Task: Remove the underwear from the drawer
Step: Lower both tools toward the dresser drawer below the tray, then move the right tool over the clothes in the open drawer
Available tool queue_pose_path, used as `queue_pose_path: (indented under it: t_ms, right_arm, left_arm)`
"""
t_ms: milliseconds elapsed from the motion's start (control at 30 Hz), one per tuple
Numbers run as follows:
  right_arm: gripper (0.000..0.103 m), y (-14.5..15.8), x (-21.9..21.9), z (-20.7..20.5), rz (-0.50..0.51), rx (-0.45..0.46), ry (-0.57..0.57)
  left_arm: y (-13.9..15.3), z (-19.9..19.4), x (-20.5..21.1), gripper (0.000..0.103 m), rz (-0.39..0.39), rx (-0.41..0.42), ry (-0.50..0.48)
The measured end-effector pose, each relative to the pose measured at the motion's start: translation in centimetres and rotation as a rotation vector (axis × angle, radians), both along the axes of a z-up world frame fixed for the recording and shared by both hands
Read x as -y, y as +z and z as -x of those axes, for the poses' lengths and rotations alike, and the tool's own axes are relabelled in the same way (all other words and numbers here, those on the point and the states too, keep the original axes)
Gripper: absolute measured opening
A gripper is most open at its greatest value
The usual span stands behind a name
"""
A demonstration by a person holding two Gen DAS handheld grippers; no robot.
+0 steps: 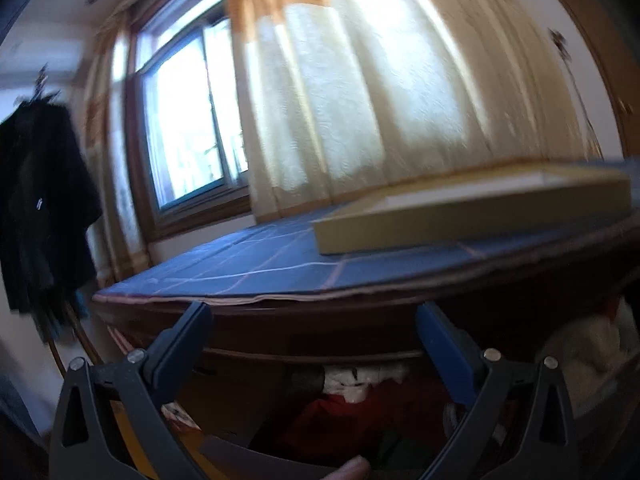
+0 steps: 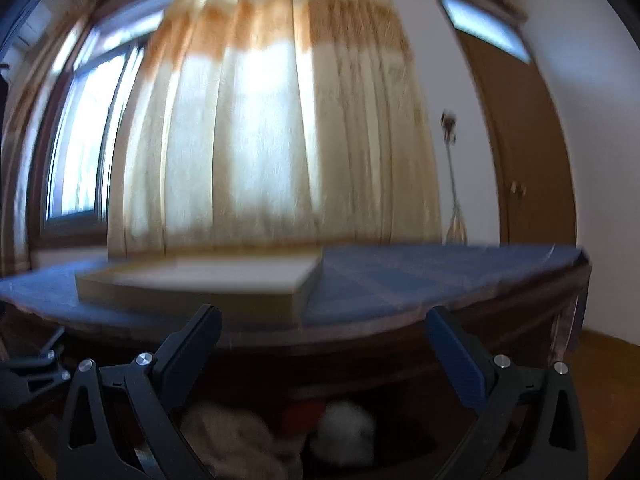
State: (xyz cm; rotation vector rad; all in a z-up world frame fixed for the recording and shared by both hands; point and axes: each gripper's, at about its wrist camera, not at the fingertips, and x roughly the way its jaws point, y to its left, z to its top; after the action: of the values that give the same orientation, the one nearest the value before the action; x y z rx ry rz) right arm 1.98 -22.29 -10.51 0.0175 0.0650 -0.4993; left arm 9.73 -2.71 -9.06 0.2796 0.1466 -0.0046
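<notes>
I hold both grippers, left (image 1: 314,330) and right (image 2: 322,334), spread wide and empty. The clothes (image 1: 352,396) lie below the fingers in the open drawer (image 1: 304,354); which piece is underwear, and which gripper is nearer, I cannot tell.

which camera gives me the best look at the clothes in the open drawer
The left wrist view: the clothes in the drawer show fairly sharp, red and white, between the open left gripper. The right wrist view shows them only as pale, blurred lumps low in frame.

Drawer (image 1: 304,356): dark wood, pulled open beneath the blue-covered top. Underwear (image 1: 344,408): crumpled red and white garments heaped inside, blurred.
</notes>
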Motion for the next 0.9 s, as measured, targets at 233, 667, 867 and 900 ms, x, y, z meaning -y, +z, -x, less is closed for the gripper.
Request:
queue_pose_path:
  t_ms: [233, 667, 867, 900]
  right_arm:
    - [0.103, -3.3, 1.5, -4.1, -0.125, -0.312, 0.042]
    - [0.103, -4.2, 1.9, -4.0, -0.164, -0.450, 0.062]
    - [0.103, -4.2, 1.6, -2.8, -0.176, -0.477, 0.083]
    - [0.103, -4.2, 1.6, -2.6, -0.178, -0.481, 0.088]
  left_arm:
    - [-1.2, -0.2, 2.2, 0.103, -0.108, -0.037, -0.071]
    - [-1.7, 0.5, 1.7, 0.103, -0.041, -0.103, -0.051]
    - [-1.7, 1.7, 1.2, 0.103, -0.039, -0.128, -0.041]
    - [-1.7, 1.9, 1.2, 0.103, -0.041, -0.133, -0.037]
